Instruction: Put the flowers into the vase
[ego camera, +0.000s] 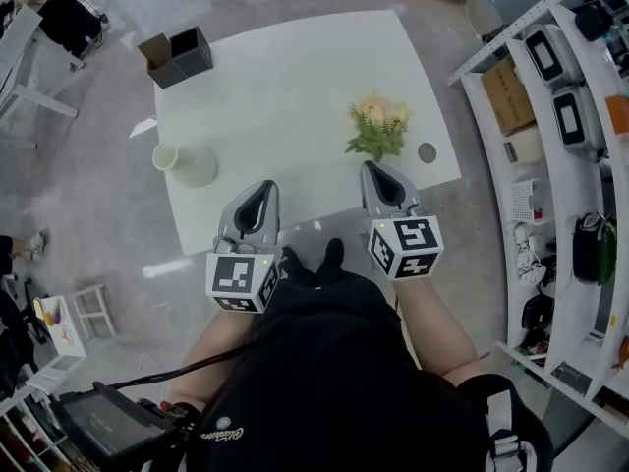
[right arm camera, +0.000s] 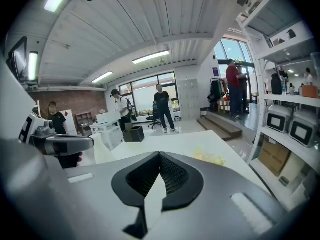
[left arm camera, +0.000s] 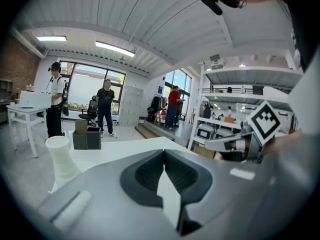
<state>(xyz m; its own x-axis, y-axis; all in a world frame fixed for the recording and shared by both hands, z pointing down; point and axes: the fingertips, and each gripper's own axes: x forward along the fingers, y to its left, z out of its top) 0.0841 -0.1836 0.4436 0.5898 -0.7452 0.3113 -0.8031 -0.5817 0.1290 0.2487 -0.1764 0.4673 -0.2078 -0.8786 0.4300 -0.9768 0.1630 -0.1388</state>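
White table lies in front of you on a grey floor. Flowers sit near the table's right edge, and the vase stands upright by its left edge. Your left claw and right claw hover over the table's near edge, both closed on nothing.

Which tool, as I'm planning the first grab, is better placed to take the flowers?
Likely right. The right tool sits just short of the flowers, pointing toward them; the left tool is farther off, nearer the vase. Both are shut, empty.
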